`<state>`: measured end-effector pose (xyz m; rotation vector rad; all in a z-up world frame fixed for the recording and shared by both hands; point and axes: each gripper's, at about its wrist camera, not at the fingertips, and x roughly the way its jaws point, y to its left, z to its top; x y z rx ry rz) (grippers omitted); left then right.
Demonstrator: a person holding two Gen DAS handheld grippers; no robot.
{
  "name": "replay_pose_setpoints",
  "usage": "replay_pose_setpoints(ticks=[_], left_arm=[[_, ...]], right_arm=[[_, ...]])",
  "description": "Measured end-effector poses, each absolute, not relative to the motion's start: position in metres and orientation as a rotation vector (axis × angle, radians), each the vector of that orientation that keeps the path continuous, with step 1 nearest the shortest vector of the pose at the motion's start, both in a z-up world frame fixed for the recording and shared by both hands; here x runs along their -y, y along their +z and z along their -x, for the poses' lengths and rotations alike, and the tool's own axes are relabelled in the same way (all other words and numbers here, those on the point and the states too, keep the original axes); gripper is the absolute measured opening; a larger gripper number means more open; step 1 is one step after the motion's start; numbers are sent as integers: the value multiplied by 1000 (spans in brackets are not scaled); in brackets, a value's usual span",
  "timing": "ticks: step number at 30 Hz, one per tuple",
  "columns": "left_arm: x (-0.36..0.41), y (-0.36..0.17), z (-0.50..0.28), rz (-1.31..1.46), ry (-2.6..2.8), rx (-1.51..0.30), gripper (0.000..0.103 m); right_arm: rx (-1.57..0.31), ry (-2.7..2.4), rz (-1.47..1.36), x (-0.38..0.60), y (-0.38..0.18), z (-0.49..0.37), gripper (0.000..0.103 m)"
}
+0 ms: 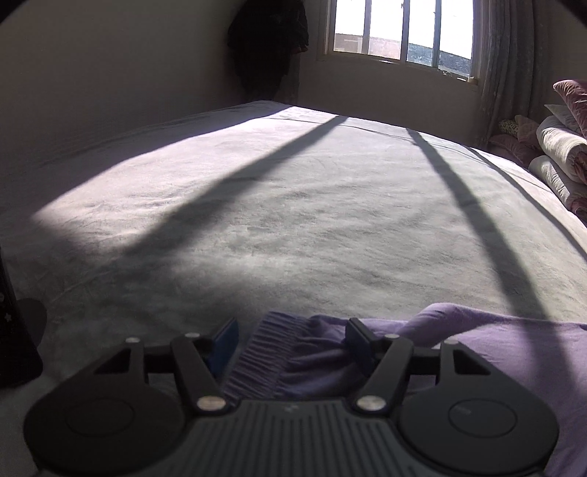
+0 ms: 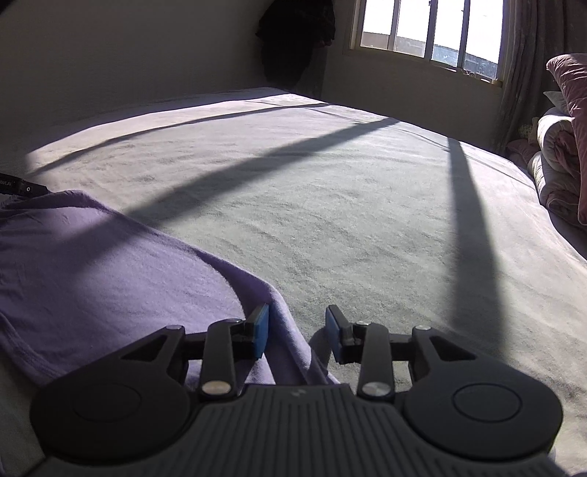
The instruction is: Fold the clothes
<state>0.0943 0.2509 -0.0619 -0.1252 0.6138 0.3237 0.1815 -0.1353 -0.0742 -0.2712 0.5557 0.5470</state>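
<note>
Your left gripper (image 1: 291, 345) has its jaws spread wide around the purple garment's (image 1: 477, 352) gathered waistband; your right gripper (image 2: 298, 335), jaws also apart, straddles its folded edge. The garment lies on the bed (image 2: 330, 205).

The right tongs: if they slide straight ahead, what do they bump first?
Probably the purple cloth: its folded edge already lies between the open right tongs. Past that edge, only the grey bedspread stretches toward the far wall under the window, though depth is hard to judge.
</note>
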Motion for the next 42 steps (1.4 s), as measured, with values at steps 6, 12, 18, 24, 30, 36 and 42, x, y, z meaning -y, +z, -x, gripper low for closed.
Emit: replay_pose_setpoints(ticks=[6, 12, 18, 24, 30, 36, 42], left_arm=[[-248, -55, -99, 92, 403, -572, 24], [-250, -63, -113, 45, 492, -614, 27], [-236, -43, -111, 60, 527, -622, 55], [-186, -15, -118, 68, 381, -616, 64], [-109, -7, -146, 89, 132, -742, 64], [-11, -3, -169, 19, -138, -778, 64], [56, -20, -186, -49, -285, -763, 63]], right_arm=[[-549, 544, 283, 135, -75, -180, 37], [-545, 543, 287, 135, -74, -180, 37], [-572, 542, 244, 148, -64, -183, 37], [-629, 499, 148, 182, -39, -189, 42], [-660, 360, 225, 210, -32, -188, 43], [-683, 310, 153, 254, -26, -191, 44], [-709, 335, 104, 273, -29, -193, 44]])
